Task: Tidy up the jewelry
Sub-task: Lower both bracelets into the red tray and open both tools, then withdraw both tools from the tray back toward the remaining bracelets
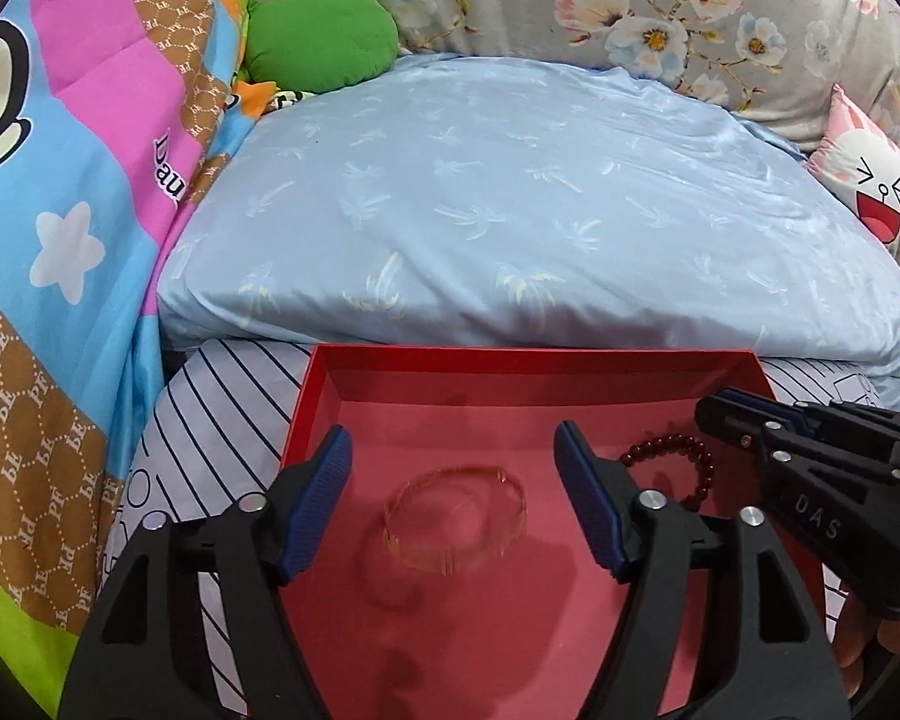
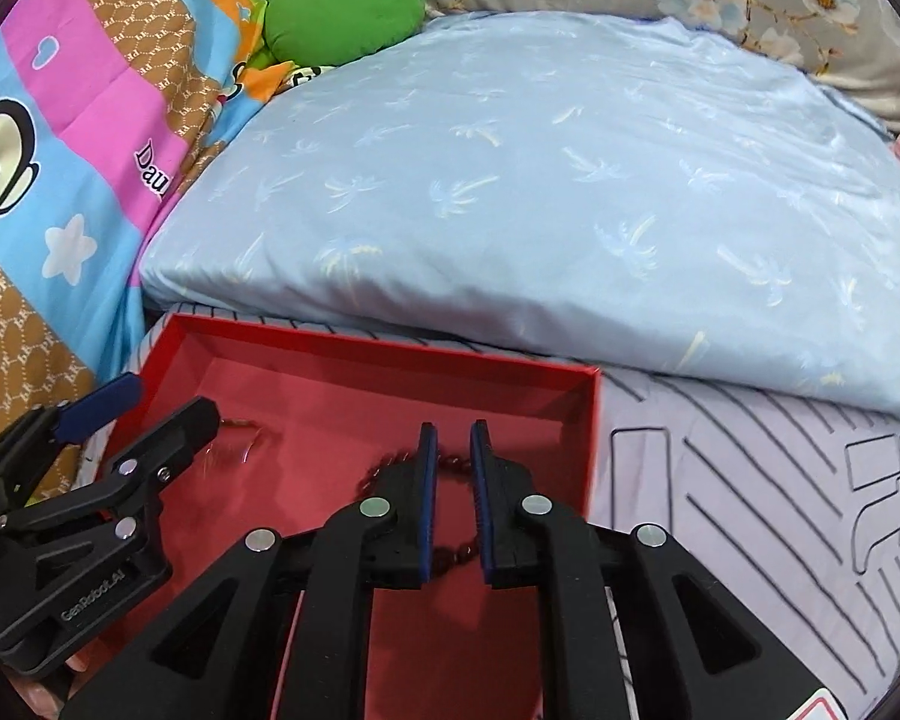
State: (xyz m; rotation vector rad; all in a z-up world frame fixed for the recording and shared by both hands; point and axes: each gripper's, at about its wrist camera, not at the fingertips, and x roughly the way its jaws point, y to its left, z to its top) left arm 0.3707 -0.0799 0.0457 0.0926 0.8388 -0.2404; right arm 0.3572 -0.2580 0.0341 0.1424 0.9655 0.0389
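Note:
A shallow red box (image 1: 330, 384) (image 2: 594, 420) lies on a striped sheet. In it lie a clear gold-tinted bangle (image 1: 456, 519), blurred, and a dark red bead bracelet (image 1: 690, 462) (image 2: 450, 465). My left gripper (image 1: 453, 504) is open wide over the box, the bangle lying loose between and below its blue pads (image 1: 324, 498). My right gripper (image 2: 453, 492) hovers over the bead bracelet with its jaws a narrow gap apart, the beads showing through the gap and not pinched. It shows in the left wrist view (image 1: 738, 414) at the box's right side.
A large light blue pillow (image 1: 510, 210) lies right behind the box. A colourful cartoon quilt (image 1: 60, 240) rises on the left, a green cushion (image 1: 324, 36) and floral bedding (image 1: 690, 12) at the back. The striped sheet (image 2: 750, 480) extends right of the box.

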